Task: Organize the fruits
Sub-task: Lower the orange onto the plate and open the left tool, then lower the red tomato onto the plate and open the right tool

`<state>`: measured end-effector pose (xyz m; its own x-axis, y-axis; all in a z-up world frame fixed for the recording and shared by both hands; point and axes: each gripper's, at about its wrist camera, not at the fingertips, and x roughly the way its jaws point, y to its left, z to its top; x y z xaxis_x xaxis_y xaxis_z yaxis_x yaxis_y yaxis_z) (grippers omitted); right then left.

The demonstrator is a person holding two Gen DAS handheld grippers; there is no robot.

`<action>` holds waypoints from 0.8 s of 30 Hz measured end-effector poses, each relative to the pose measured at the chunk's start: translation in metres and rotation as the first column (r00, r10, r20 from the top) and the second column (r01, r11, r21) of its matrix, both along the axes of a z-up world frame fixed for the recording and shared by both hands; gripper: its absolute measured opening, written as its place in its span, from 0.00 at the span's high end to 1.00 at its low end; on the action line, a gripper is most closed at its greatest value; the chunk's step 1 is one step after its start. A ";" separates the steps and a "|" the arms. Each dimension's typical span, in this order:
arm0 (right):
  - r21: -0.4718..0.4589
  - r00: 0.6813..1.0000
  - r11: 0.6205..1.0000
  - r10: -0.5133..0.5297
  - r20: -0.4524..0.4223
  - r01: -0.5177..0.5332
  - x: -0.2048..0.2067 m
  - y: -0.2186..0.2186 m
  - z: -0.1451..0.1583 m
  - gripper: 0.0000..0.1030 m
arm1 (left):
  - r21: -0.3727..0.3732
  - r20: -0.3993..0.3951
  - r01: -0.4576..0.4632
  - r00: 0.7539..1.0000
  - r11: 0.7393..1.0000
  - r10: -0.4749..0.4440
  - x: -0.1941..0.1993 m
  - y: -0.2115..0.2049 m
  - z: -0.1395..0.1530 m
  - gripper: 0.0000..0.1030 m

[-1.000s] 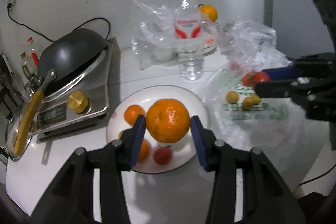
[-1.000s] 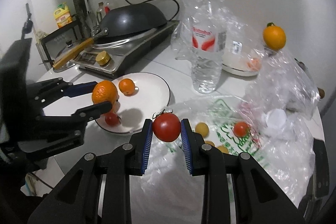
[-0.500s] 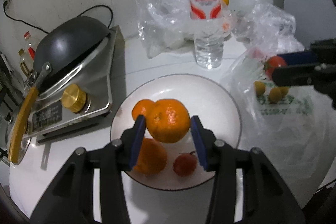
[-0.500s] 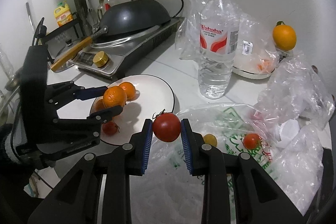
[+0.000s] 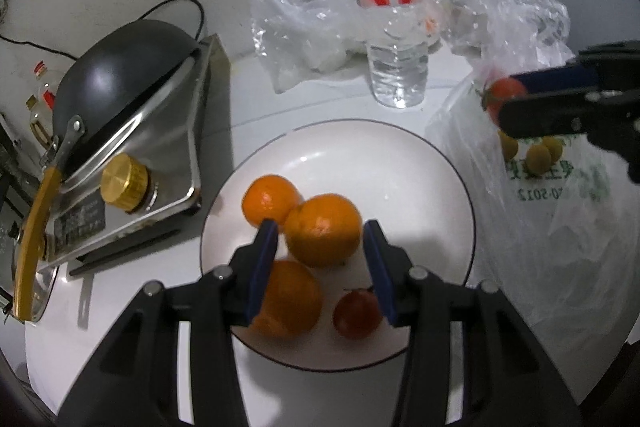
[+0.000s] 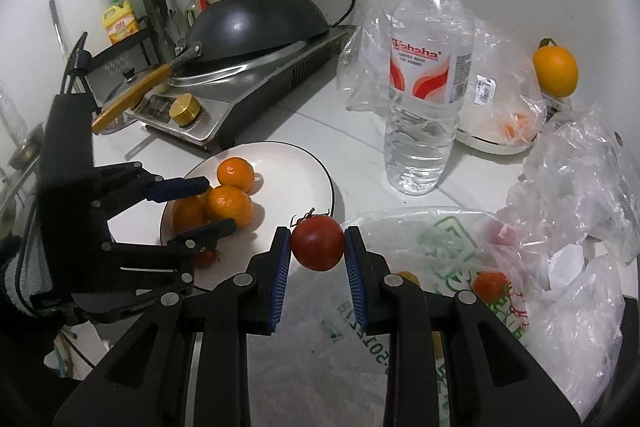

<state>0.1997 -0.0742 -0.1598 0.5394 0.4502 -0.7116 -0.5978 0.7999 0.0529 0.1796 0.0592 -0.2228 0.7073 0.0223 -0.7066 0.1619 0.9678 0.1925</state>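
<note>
A white plate holds three oranges and a small red tomato. My left gripper is open around the middle orange, which rests on the plate with gaps beside both pads. The plate also shows in the right wrist view. My right gripper is shut on a red tomato and holds it above the plate's right edge. The same tomato shows at the right of the left wrist view.
A water bottle stands behind the plate. A wok on a stove is at the left. Plastic bags with small fruits lie at the right. A lone orange sits at the back right.
My left gripper has lowered the orange onto the plate and opened off it. My right gripper has carried the tomato a little closer to the plate.
</note>
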 end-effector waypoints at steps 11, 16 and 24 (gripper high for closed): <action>-0.055 1.000 0.998 0.029 -0.002 -0.029 0.010 0.030 -0.002 0.72 | -0.122 0.098 -0.026 0.995 0.992 0.038 -0.019 0.030 0.027 0.55; -0.088 0.999 0.995 0.041 -0.004 -0.042 0.019 0.048 -0.006 0.72 | -0.195 0.133 -0.082 0.985 0.977 0.109 -0.026 0.060 0.030 0.55; -0.108 0.999 0.993 0.038 -0.022 -0.040 0.038 0.076 -0.018 0.72 | -0.272 0.162 -0.134 0.970 0.953 0.182 -0.035 0.103 0.029 0.55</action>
